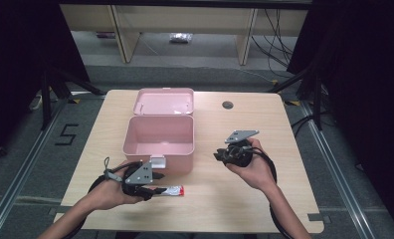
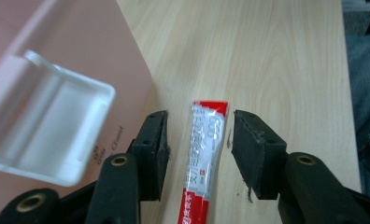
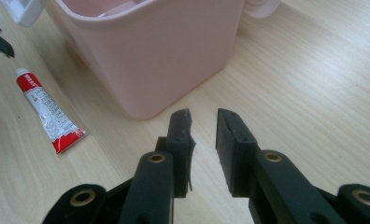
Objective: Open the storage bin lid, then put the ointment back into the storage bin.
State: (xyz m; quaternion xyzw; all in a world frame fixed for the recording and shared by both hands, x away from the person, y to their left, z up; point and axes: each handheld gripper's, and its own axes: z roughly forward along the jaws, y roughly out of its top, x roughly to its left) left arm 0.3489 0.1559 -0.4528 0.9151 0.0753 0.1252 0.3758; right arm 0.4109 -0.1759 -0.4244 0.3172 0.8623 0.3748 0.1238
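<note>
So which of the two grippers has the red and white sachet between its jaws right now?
The left gripper: its open jaws straddle the red and white sachet lying on the table, without pressing it. The right gripper has nothing between its jaws, facing the pink box.

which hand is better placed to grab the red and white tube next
Left. The left gripper already has the tube lying between its open fingers on the table. The right gripper is off to the other side of the pink box, with nothing between its fingers.
</note>
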